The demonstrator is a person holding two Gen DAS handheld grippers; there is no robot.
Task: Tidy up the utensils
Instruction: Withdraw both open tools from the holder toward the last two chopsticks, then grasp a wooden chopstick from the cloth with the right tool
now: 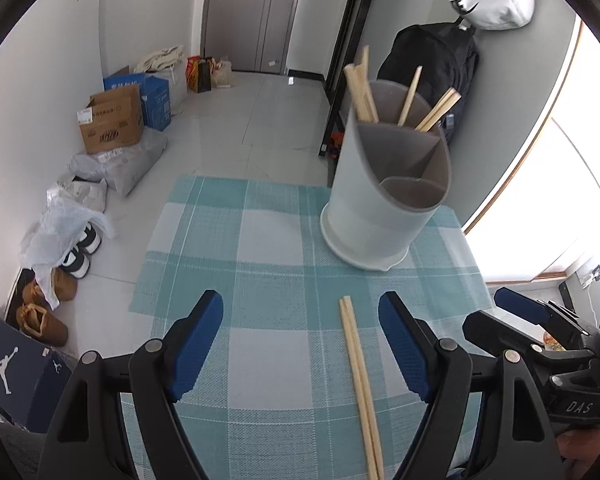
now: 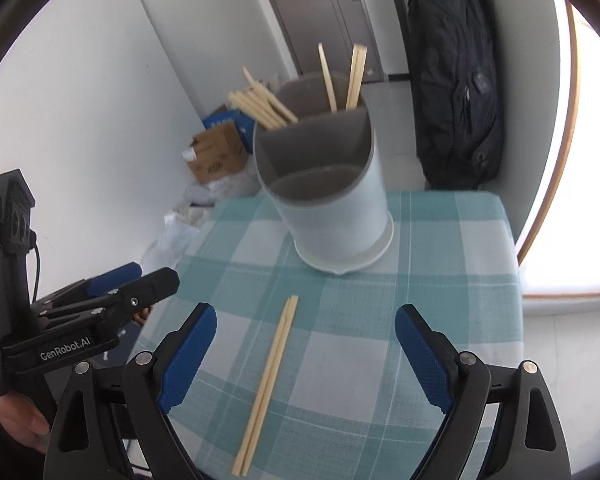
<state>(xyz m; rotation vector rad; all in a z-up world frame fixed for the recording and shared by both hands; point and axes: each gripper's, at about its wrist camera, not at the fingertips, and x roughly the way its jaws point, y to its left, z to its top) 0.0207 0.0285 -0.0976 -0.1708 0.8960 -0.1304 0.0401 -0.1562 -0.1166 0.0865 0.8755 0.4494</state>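
My jaws are black with blue pads, both on my left gripper (image 1: 301, 346) and my right gripper (image 2: 305, 360). The cloth (image 1: 260, 280) under them is checked in teal, pale grey-blue and thin white lines. On it lies a pale wooden pair of chopsticks (image 2: 269, 380). Farther off, the holder (image 2: 324, 200) is light grey-blue outside, darker grey inside, with a white base. The backpack (image 2: 456, 80) is black.
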